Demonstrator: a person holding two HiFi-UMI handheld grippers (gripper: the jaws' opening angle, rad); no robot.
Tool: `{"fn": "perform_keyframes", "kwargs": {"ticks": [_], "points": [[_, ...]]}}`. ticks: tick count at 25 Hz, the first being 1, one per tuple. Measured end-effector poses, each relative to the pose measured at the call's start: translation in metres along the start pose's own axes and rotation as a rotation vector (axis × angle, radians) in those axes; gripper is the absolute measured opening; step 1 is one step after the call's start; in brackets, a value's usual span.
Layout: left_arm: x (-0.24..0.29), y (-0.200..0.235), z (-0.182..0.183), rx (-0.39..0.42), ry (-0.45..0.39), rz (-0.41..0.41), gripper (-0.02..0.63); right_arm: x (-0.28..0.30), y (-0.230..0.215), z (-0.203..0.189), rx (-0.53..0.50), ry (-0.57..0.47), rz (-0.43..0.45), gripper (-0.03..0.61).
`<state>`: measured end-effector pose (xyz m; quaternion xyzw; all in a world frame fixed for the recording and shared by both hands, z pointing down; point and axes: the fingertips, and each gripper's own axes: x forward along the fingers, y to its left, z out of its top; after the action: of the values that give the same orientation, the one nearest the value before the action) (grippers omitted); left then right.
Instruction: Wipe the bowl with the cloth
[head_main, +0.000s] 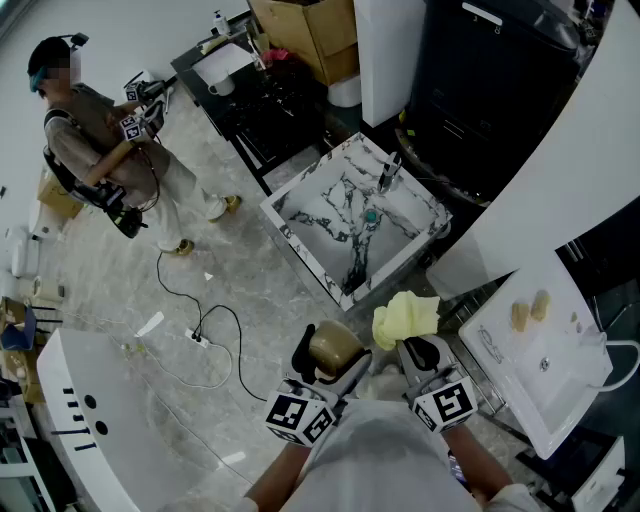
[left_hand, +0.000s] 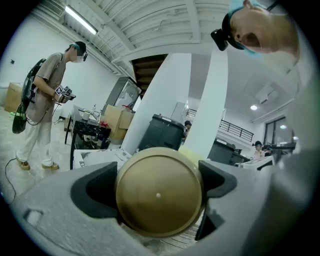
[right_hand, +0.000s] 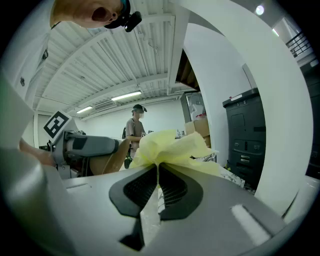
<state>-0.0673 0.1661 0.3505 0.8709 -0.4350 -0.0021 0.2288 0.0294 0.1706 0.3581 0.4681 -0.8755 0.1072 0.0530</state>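
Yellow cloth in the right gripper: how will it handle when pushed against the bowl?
Likely floppy: the cloth bunches and fans out loosely above the right gripper, which is shut on a thin pinch of it. Probably light, since its folds stand up unsupported. It may crumple rather than press firmly against the bowl.

The pale marbled floor (head_main: 100, 290) carries a looping black cable (head_main: 225, 325), a white power strip (head_main: 199, 339) and a few white scraps (head_main: 150, 324). A person (head_main: 110, 150) stands on it farther off. A black table (head_main: 262, 105) bears a white sheet (head_main: 222, 64). At the right, a white tray (head_main: 560, 380) holds two small pale pieces (head_main: 530, 312), and a veined white sink (head_main: 303, 252) sits between table and tray.
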Motion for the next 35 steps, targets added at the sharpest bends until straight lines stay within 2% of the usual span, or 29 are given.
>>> {"fn": "perform_keyframes", "kwargs": {"ticks": [5, 9, 13, 19, 26, 35], "points": [[-0.030, -0.009, -0.008, -0.025, 0.024, -0.013, 0.515, -0.027, 0.031, -0.005, 0.012, 0.010, -0.018, 0.020], [-0.048, -0.012, 0.008, -0.006, 0.034, -0.074, 0.517, -0.021, 0.049, 0.009, 0.043, -0.018, -0.065, 0.020], [-0.070, 0.007, 0.025, -0.030, 0.013, -0.098, 0.515, -0.003, 0.075, 0.017, 0.050, -0.042, -0.067, 0.021], [-0.082, 0.040, 0.040, 0.001, 0.005, -0.146, 0.517, 0.018, 0.095, 0.017, 0.053, -0.062, -0.134, 0.021], [-0.091, 0.049, 0.027, 0.018, 0.039, -0.245, 0.515, 0.028, 0.110, 0.012, 0.021, -0.080, -0.188, 0.021], [-0.066, 0.076, 0.034, -0.005, 0.039, -0.198, 0.517, 0.057, 0.087, 0.007, 0.038, -0.058, -0.163, 0.021]]}}
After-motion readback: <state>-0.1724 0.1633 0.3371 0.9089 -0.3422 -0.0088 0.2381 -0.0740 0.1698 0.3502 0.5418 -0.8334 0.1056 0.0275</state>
